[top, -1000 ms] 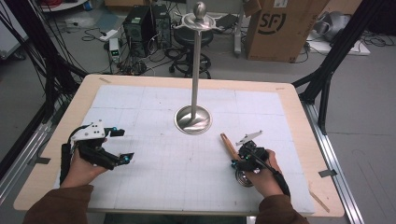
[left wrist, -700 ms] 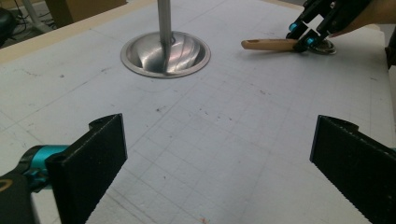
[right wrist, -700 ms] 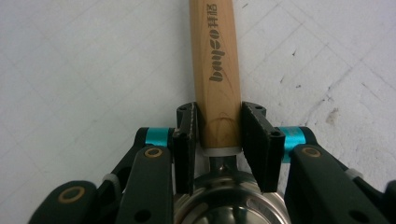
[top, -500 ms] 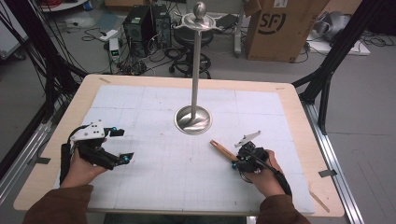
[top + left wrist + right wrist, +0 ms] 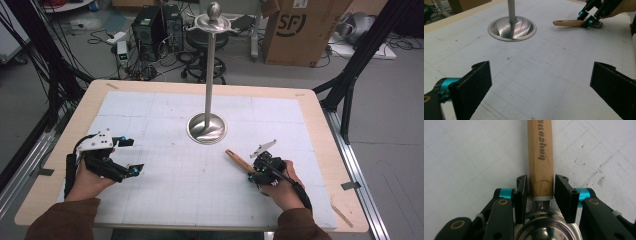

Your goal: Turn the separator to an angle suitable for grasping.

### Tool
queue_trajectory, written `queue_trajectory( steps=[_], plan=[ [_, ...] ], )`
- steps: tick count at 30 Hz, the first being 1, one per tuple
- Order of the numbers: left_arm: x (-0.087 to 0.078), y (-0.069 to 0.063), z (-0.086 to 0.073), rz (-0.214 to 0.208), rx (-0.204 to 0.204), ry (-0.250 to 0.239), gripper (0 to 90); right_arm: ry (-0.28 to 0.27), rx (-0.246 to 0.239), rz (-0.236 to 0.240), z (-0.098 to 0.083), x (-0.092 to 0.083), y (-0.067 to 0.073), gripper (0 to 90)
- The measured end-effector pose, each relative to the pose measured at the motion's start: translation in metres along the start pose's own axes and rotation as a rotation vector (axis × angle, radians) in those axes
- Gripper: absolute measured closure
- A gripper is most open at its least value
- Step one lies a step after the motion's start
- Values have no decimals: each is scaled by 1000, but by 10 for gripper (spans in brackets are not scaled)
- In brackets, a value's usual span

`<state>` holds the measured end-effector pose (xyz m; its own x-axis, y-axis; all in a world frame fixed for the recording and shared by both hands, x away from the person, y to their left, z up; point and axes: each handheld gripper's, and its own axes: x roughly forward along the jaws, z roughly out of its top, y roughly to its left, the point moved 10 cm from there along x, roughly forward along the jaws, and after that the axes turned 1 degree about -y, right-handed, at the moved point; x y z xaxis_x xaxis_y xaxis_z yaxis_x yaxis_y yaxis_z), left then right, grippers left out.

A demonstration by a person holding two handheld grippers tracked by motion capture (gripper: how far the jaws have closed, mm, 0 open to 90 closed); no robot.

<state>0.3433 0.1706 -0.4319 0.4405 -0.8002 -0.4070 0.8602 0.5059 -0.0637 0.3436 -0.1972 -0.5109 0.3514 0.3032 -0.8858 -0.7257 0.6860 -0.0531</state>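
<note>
A tool with a wooden handle (image 5: 237, 159) (image 5: 541, 157) and a round metal head (image 5: 546, 225) lies on the white gridded mat (image 5: 175, 195), right of centre. My right gripper (image 5: 252, 172) (image 5: 540, 182) straddles the handle just above the head. Its jaws have just been opening, and a thin gap shows on each side of the wood. The left gripper view shows the same handle (image 5: 569, 23) flat on the mat. My left gripper (image 5: 132, 156) (image 5: 541, 72) rests at the mat's left side, jaws wide apart with nothing between them.
A tall metal stand (image 5: 210, 75) rises from a round dished base (image 5: 206, 128) (image 5: 511, 26) at the middle of the table. The wooden table edge (image 5: 320, 130) frames the mat. A cardboard box (image 5: 300, 30) and computers (image 5: 150, 25) stand on the floor behind.
The wooden handle has swung to the left in the high view and now points more toward the stand's base. Both hands have stayed in place.
</note>
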Motion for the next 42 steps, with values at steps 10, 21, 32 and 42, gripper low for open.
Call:
queue_trajectory(
  steps=[10, 21, 32, 42],
  plan=[
    [-3, 2, 0, 8, 2, -1, 44, 97, -28, 36, 3, 0, 0, 654],
    [-4, 2, 0, 8, 6, -5, 44, 146, -105, 47, -2, -5, 0, 674],
    [-3, 1, -1, 7, 3, 3, 44, 179, -86, 47, 0, -2, -1, 651],
    [1, -1, -1, -2, 8, 9, 44, 203, -95, 48, 1, -1, 0, 690]
  ],
)
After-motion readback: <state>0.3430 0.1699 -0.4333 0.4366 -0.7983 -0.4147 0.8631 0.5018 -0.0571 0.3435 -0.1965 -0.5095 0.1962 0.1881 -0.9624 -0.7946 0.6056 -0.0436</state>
